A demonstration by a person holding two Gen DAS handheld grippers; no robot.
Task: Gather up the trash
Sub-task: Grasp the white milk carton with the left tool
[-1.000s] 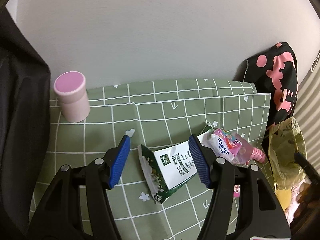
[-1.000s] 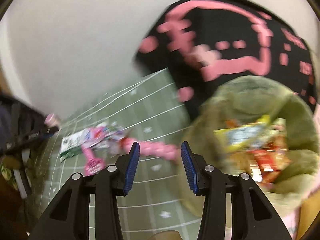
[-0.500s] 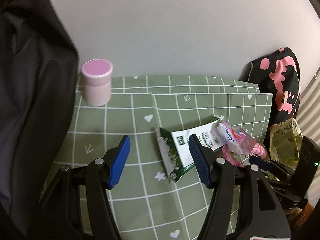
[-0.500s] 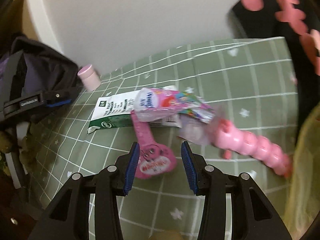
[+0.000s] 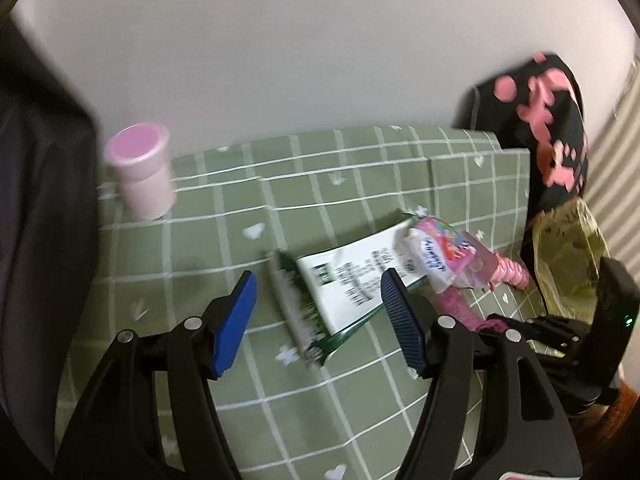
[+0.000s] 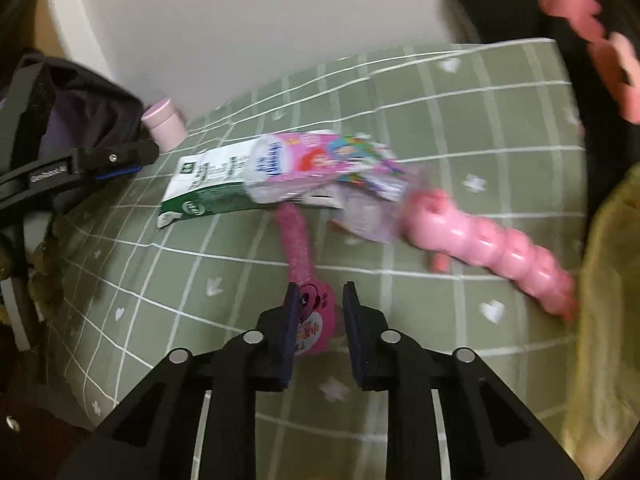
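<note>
A flattened green and white carton (image 5: 352, 280) lies on the green checked cloth (image 5: 280, 408). My left gripper (image 5: 318, 280) hovers over the carton's near end, its jaws wide and opening a little, touching nothing. Overlapping the carton is a pink printed wrapper (image 6: 320, 160), with a pink beaded plastic piece (image 6: 492, 248) to its right. A pink paddle-shaped wrapper (image 6: 296, 248) points toward me. My right gripper (image 6: 318, 292) straddles its round end with the jaws closing; a thin gap still shows at the right pad.
A yellow-green trash bag (image 5: 568, 248) gapes at the cloth's right edge. A pink lidded cup (image 5: 140, 172) stands at the back left by the white wall. Dark clothing (image 5: 40, 220) borders the left, and black fabric with pink shapes (image 5: 552, 120) the right.
My right gripper swung from the bag down to the paddle-shaped wrapper and narrowed around its round end. The left gripper shifted slightly over the carton.
</note>
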